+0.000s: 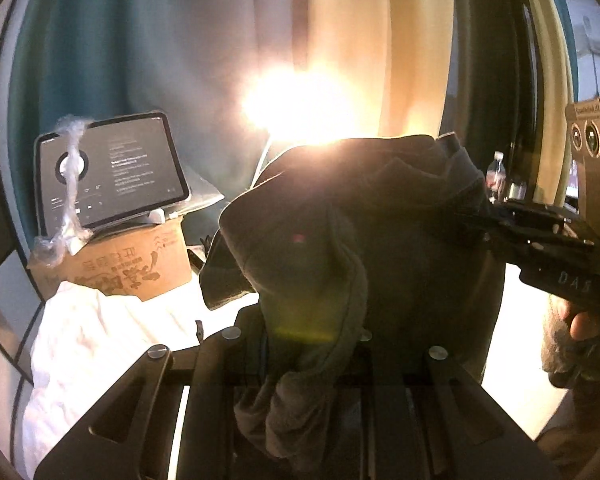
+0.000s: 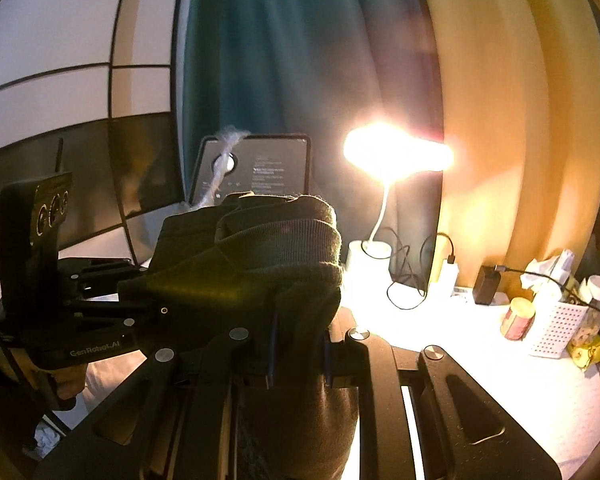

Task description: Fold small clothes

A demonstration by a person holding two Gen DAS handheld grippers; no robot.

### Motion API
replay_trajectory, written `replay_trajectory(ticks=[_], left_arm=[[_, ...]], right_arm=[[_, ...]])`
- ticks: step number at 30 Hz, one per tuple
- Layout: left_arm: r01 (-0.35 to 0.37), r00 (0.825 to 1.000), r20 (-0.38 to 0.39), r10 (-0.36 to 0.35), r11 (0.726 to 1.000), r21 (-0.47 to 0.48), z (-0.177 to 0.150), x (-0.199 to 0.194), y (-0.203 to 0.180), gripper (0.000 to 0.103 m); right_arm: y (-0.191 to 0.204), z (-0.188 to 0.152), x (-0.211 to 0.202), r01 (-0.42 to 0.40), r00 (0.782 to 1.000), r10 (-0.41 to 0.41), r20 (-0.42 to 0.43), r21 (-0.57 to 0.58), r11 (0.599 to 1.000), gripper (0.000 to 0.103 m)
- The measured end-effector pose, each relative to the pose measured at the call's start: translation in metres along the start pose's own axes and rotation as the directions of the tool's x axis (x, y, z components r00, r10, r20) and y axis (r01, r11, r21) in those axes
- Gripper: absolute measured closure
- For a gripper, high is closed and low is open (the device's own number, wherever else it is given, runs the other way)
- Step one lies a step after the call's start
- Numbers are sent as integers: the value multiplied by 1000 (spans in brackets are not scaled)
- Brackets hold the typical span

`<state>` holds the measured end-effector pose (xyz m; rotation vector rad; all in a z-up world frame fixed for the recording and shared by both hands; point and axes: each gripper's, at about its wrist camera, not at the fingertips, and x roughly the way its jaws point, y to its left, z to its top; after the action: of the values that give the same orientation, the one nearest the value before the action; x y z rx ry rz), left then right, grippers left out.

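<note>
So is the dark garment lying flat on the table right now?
No: the dark garment hangs bunched in the air, pinched by the left gripper and the right gripper, above the table.

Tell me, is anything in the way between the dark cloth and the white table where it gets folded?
Nothing visible blocks it. Both grippers, left and right, hold the dark garment in the air above the white table; the clutter sits off to the sides.
</note>
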<state>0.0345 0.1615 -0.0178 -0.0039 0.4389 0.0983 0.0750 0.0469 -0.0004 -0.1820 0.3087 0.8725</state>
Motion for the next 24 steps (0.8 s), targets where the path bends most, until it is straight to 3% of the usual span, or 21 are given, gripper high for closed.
replay_trajectory(ticks=[24], left_arm=[[17, 978, -206, -30, 998, -65, -21, 98, 34, 84]], right_arm=[[-54, -35, 116, 12, 983, 7, -184, 100, 995, 85]])
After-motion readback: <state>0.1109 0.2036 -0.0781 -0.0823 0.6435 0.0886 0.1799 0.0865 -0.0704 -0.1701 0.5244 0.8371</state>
